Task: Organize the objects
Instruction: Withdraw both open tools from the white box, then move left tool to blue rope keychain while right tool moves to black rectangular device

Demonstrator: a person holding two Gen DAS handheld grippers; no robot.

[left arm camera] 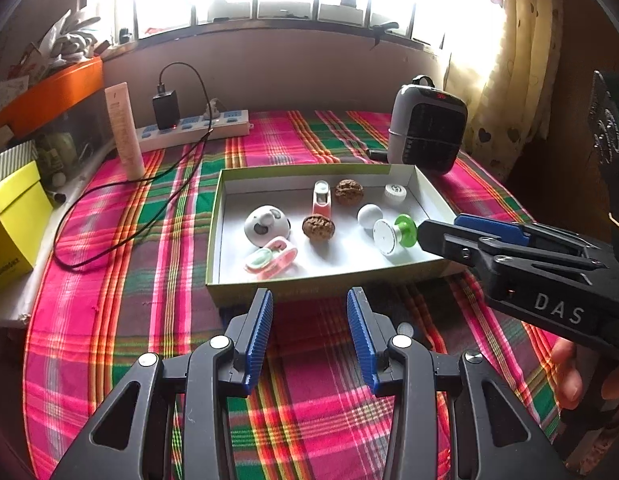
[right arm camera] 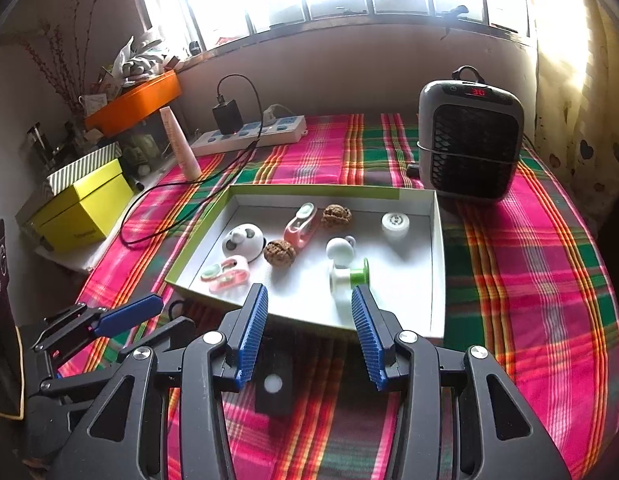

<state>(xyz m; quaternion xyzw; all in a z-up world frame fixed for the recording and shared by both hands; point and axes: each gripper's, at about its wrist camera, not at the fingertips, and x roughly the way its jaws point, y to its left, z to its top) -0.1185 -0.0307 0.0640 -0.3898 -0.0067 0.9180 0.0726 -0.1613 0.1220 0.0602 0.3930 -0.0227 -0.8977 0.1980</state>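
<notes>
Evidently white-and-green plastic spool lies on side in shallow white cardboard tray, just ahead of right gripper, jaws apart, empty. Light, rigid, roll-prone judged; grasp advised across white barrel. Left gripper likewise apart.

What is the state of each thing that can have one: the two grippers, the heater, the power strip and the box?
left gripper: open, empty, hovering short of the box.
right gripper: open, empty, over the box's near edge.
heater: on, red digits lit.
power strip: a black charger plugged in, small red light showing.
box: open, no lid, small items inside.
green and white spool: lying on its side.
</notes>
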